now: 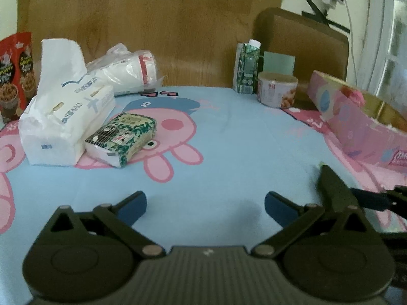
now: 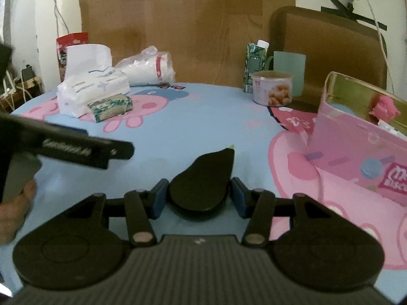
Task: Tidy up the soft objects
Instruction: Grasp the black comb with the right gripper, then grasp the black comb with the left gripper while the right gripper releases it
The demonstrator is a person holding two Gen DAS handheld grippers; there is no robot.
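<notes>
My right gripper (image 2: 200, 198) clamps dark pear-shaped soft object (image 2: 203, 178), matte, smooth; what it is unclear. My left gripper (image 1: 205, 202) spread wide, nothing between. Pink box (image 2: 356, 150) right, cut off by frame edge; crumpled pink item (image 2: 384, 109) inside. White tissue pack (image 1: 63, 117) far left.

Count on the table

Two tissue packs (image 1: 63, 124) (image 1: 122, 137), one cup sleeve (image 1: 127, 72), one carton (image 1: 246, 67), one tin (image 1: 277, 89), one pink box (image 1: 356, 127).
</notes>
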